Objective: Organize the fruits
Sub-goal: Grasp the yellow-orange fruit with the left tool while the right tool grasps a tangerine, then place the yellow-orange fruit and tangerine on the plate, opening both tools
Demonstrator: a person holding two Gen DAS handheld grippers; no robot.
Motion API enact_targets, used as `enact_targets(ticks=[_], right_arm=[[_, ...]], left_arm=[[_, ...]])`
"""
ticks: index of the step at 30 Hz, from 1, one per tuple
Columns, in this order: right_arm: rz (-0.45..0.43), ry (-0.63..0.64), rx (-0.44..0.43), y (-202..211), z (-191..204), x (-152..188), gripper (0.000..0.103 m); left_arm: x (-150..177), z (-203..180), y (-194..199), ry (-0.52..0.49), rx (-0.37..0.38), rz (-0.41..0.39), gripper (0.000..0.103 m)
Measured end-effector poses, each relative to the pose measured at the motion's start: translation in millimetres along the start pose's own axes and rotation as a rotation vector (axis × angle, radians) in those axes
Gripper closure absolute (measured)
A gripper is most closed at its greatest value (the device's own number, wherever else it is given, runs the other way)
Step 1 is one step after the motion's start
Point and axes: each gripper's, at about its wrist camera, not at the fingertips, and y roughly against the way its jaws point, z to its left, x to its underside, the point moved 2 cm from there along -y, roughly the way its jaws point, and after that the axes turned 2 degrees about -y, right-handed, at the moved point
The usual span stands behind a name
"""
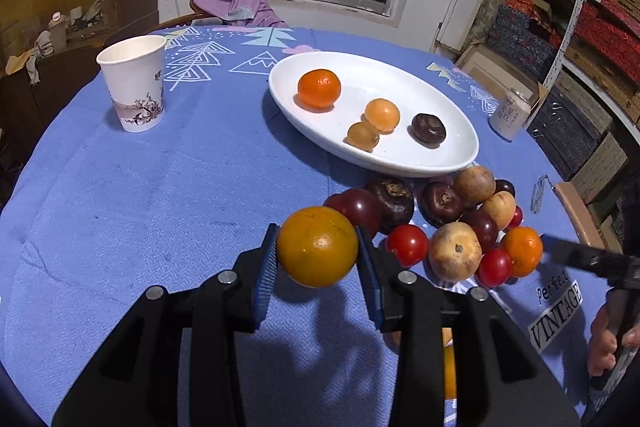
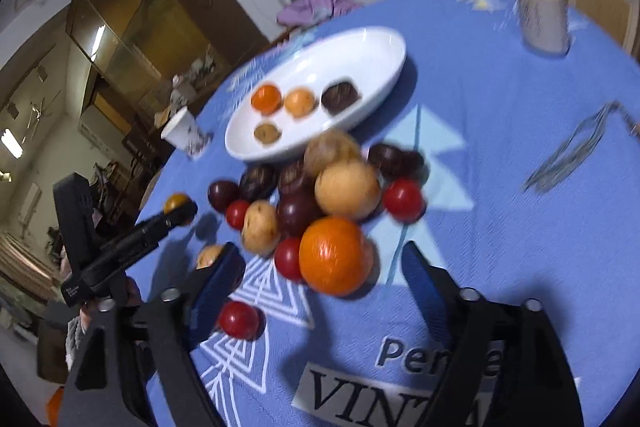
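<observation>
My left gripper (image 1: 317, 253) is shut on a yellow-orange citrus fruit (image 1: 318, 247), held a little above the blue tablecloth. Behind it a white oval plate (image 1: 380, 75) holds a tangerine (image 1: 319, 88), a pale orange fruit (image 1: 382, 115), a small brown fruit (image 1: 362, 135) and a dark water chestnut (image 1: 429, 129). A pile of loose fruit (image 1: 456, 251) lies right of my left gripper. My right gripper (image 2: 320, 255) is open around an orange tangerine (image 2: 335, 255) at the near edge of that pile; neither pad touches it. A red tomato (image 2: 239, 319) lies by its left finger.
A paper cup (image 1: 134, 87) stands at the back left and a pale can (image 1: 512, 115) right of the plate. Metal tongs (image 2: 572, 151) lie on the cloth to the right. A purple cloth (image 1: 236, 7) hangs at the far table edge. Shelves of boxes stand to the right.
</observation>
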Motion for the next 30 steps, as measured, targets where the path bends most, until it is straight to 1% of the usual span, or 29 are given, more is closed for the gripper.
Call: enact_targets(ticks=[1,2,5,7,10,12,14,16,19,21,24,27,30], right_arm=[[0.034,-0.018,-0.021,-6.9,-1.9,1.5,0.036],[0.050,-0.025,-0.027,-11.0,-2.1,3.5,0.037],[0.044,-0.022,-0.019,-12.5,-0.5,4.3,0.037],[0.042,-0.023,-0.012,-13.3,-1.0,3.9,0.039],[0.062,-0.017,0.016,-19.8,-1.7,5.5,0.047],[0.056,0.008,0.043,-22.0,0.6,5.9,0.054],[0.047,0.013,0.058,-22.4,-1.8,6.7,0.058],[0.047,0.015,0.054,-22.6,-3.3,6.3,0.059],[0.033,0.046,0.074,-20.8,0.4,7.7,0.060],[-0.001,0.061,0.054,-11.4,6.4,5.4,0.060],[-0.088,0.084,0.043,8.9,17.0,-5.2,0.060],[-0.109,0.087,0.041,15.0,26.6,-29.4,0.060],[-0.119,0.089,0.048,9.2,37.0,-67.5,0.060]], left_arm=[[0.3,-2.0,0.7,-0.008,0.000,-0.002,0.066],[1.0,-3.2,1.2,-0.013,0.001,-0.003,0.066],[0.8,-6.4,2.4,-0.024,0.005,-0.005,0.066],[2.9,-7.4,1.9,-0.025,0.005,-0.002,0.066],[3.8,-8.5,0.6,-0.029,0.002,0.004,0.066],[4.4,-8.8,-0.4,-0.031,0.003,0.009,0.066],[4.9,-9.0,-1.9,-0.034,0.001,0.013,0.066],[5.9,-9.2,-4.1,-0.036,0.000,0.020,0.066],[5.6,-10.3,-4.8,-0.039,0.009,0.022,0.066],[3.2,-12.1,-2.7,-0.037,0.015,0.012,0.066],[-15.8,-15.7,-0.7,-0.022,0.025,-0.004,0.066],[-46.1,-25.0,-2.9,-0.040,0.008,-0.026,0.066],[-78.7,-34.1,-14.2,-0.039,0.010,-0.038,0.066]])
